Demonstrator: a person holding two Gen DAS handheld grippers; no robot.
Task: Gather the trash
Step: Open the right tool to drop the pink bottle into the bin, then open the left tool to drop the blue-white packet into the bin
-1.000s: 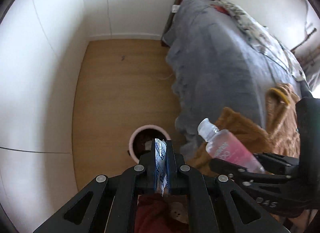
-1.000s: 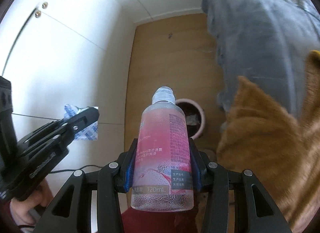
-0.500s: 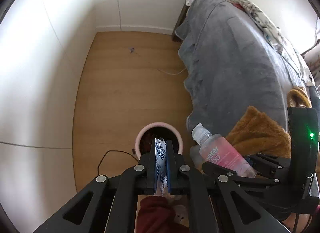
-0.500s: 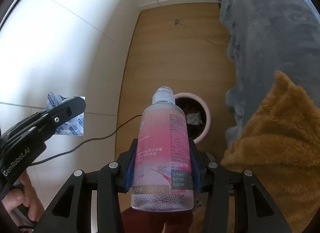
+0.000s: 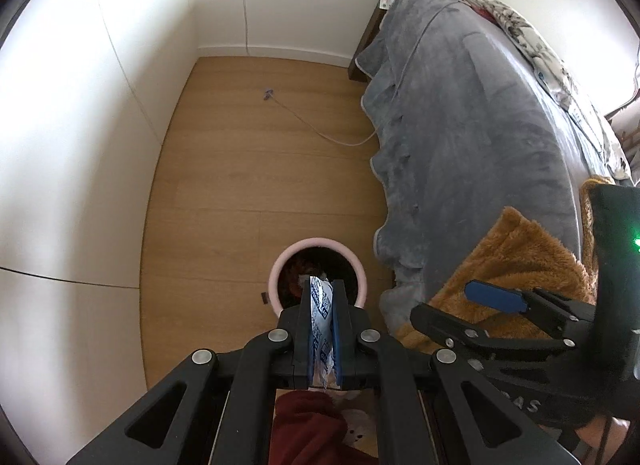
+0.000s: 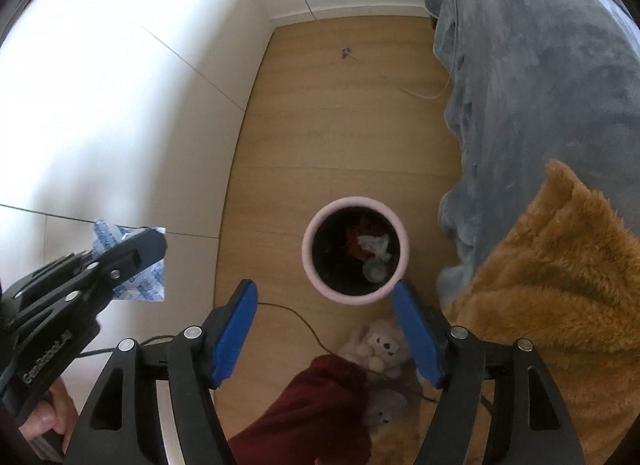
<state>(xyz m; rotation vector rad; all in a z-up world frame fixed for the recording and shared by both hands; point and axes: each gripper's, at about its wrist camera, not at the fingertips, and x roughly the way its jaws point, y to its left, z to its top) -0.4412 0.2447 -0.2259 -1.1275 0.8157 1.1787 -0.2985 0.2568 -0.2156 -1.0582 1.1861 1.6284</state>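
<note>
Left gripper (image 5: 323, 329), lower centre of frame, clamps a blue-white packet (image 5: 320, 325) above the pink bin (image 6: 316, 277). Packet looks light, limp, crinkly; a flat-face pinch should suit it. Right gripper (image 6: 324, 329) jaws opening, nothing between them.

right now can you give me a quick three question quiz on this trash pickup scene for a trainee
1. True or false: the left gripper is shut on a blue-printed wrapper.
2. Is anything between the blue pads of the right gripper?
3. What colour is the rim of the bin on the floor?

Key:
1. True.
2. No; its jaws are opening with nothing between them.
3. Pink.
</note>
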